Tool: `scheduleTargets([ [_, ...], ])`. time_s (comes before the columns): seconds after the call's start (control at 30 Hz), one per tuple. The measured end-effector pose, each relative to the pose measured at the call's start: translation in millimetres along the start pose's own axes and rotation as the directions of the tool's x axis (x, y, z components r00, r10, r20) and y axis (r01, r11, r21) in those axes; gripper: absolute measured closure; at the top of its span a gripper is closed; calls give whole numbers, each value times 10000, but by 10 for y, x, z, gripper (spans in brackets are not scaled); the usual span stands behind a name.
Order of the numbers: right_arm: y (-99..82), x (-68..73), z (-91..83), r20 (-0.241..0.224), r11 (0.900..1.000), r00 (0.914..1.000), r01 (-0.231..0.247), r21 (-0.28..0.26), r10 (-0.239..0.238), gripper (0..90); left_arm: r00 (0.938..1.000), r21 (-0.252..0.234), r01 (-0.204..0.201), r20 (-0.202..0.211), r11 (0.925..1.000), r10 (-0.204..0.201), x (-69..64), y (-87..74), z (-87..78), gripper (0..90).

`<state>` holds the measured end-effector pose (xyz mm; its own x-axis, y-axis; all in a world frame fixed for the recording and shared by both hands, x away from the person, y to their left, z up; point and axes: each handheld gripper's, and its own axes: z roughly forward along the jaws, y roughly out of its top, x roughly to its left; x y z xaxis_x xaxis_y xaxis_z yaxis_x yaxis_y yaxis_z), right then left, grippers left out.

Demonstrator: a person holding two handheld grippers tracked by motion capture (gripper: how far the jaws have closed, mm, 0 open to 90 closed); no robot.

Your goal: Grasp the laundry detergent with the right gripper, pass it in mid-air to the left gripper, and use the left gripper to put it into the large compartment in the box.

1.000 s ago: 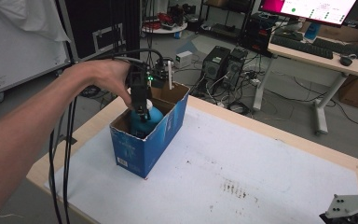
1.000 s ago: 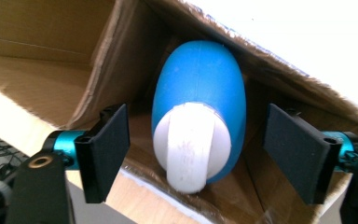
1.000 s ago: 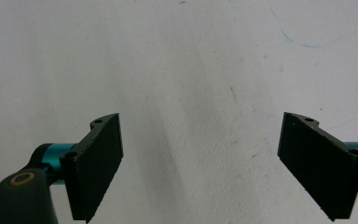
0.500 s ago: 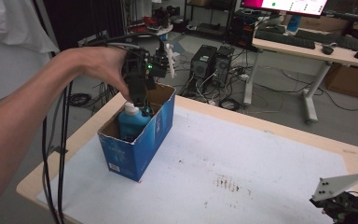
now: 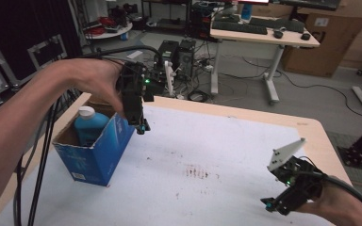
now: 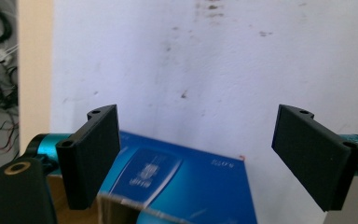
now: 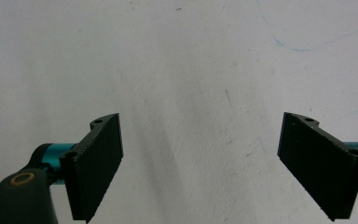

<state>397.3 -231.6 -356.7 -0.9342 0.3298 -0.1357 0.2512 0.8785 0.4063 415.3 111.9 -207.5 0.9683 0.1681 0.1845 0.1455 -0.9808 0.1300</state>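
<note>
The high view is looking forward and down from above the person's side, taking in the whole white table (image 5: pixel 226 155), the blue box (image 5: pixel 96 153) at its left and the room behind. The left claw (image 6: pixel 198 154) view is riding close above the box (image 6: pixel 186 186), facing down between its own wide-apart jaws at the box's rim and the stained tabletop (image 6: pixel 205 70), ground it is sharing with the high view. The right claw (image 7: pixel 200 161) view is hanging very near the bare tabletop (image 7: pixel 191 70), facing down between spread jaws at the near right part.
</note>
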Motion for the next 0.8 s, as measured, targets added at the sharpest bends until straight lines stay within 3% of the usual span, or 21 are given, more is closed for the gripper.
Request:
scheduleTargets([
  [0.33,16,26,-21,111,10000,9999,-7,-16,7,132,9983,156,-393,435,9991,386,-131,285,443,154],
  [0.8,64,59,7,271,9998,9995,-160,68,158,132,9946,194,-329,996,9993,308,-279,423,997,154],
])
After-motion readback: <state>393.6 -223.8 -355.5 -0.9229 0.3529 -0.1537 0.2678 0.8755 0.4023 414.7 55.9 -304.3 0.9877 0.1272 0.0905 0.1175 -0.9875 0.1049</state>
